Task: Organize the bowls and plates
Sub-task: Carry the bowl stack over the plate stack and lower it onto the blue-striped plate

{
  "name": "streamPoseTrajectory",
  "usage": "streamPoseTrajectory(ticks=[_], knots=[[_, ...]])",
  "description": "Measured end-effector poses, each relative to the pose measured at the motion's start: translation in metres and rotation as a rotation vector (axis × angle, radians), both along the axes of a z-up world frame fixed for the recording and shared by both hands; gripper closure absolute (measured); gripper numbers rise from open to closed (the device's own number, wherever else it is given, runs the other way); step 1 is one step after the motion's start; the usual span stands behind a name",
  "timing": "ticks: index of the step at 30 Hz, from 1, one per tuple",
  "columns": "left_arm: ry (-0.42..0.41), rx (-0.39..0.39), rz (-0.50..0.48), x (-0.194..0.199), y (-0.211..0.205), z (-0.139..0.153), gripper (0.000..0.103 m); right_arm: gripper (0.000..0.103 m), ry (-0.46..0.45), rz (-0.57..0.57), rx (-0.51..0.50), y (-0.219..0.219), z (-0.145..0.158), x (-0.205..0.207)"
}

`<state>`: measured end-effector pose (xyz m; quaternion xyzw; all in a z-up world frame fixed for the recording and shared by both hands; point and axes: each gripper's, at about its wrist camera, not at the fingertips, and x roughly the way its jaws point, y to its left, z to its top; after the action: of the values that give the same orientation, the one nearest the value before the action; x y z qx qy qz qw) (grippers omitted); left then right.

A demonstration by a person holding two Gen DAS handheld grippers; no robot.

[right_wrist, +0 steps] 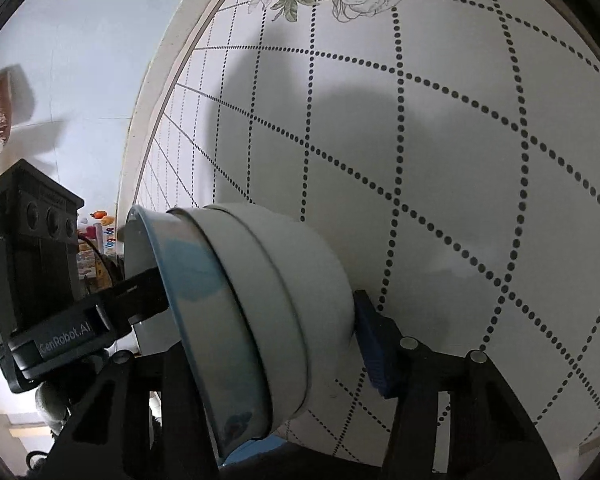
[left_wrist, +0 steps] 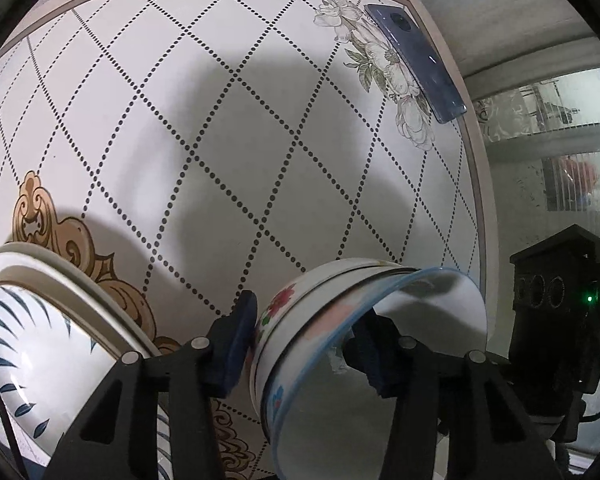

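A stack of nested bowls (left_wrist: 320, 340), white with red flowers and a blue rim, is held tilted above the patterned table (left_wrist: 220, 128). My left gripper (left_wrist: 304, 340) is shut on the stack's wall, one pad outside, one inside. My right gripper (right_wrist: 260, 332) is shut on the same stack of bowls (right_wrist: 268, 300) from the opposite side, one pad (right_wrist: 374, 344) against the outer base. A stack of plates (left_wrist: 40, 340), the top one white with blue leaf strokes, lies at lower left in the left wrist view.
A blue phone (left_wrist: 416, 60) lies near the table's far right edge by a printed flower (left_wrist: 380, 56). The right gripper's body (left_wrist: 560, 300) shows at right; the left gripper's body (right_wrist: 36, 264) shows at left in the right wrist view. The table rim (right_wrist: 156, 92) curves beside a pale floor.
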<state>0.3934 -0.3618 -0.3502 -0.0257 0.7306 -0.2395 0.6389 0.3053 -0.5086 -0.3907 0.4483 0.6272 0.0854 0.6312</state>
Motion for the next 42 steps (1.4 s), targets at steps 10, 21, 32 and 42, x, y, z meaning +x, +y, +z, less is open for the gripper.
streamPoseTrajectory(ticks=[10,21,32,42], knots=[[-0.009,0.02,0.003,-0.004,0.015,0.02,0.058,0.048,0.032,-0.003,0.023,0.01,0.012,-0.002],[-0.05,0.026,0.075,0.002,0.059,0.059,0.058,0.048,-0.001,0.076,0.054,0.044,0.052,0.013],[-0.055,0.054,0.258,0.015,0.142,0.064,0.058,0.048,-0.036,0.253,0.096,0.114,0.066,0.053],[-0.033,0.084,0.385,0.017,0.199,0.046,0.058,0.048,-0.027,0.401,0.126,0.181,0.049,0.078]])
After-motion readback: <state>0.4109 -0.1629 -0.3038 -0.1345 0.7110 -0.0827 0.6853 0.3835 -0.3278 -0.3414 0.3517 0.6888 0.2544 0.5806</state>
